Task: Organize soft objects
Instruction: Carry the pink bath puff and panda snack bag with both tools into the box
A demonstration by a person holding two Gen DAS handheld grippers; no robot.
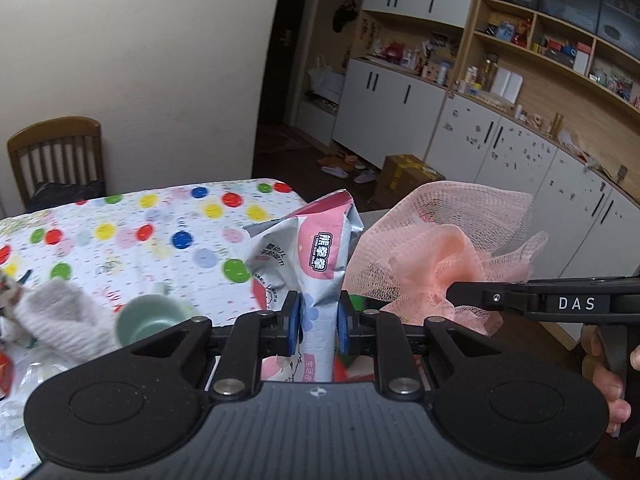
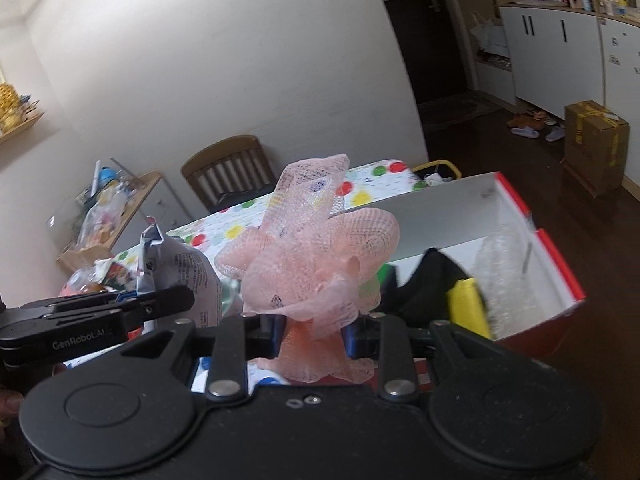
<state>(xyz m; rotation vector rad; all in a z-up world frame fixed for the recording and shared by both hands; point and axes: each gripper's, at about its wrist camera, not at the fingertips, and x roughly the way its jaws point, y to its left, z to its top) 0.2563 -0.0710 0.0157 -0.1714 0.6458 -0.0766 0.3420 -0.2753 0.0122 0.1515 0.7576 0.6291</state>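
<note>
My left gripper (image 1: 318, 320) is shut on a pink and white tissue pack (image 1: 310, 248) and holds it upright above the table edge. The pack also shows in the right wrist view (image 2: 188, 268). My right gripper (image 2: 314, 336) is shut on a pink mesh bath sponge (image 2: 316, 248) and holds it in the air beside the pack. The sponge (image 1: 432, 256) and the right gripper's side (image 1: 560, 302) show at the right of the left wrist view. A red box with white inside (image 2: 536, 240) stands to the right and holds a black item (image 2: 424, 288) and a yellow item (image 2: 466, 308).
The table has a dotted cloth (image 1: 160, 220). A green cup (image 1: 150, 320) and a grey fuzzy cloth (image 1: 60, 316) lie on its left. A wooden chair (image 1: 56, 156) stands behind. A cardboard box (image 2: 594, 140) sits on the dark floor by white cabinets (image 1: 400, 108).
</note>
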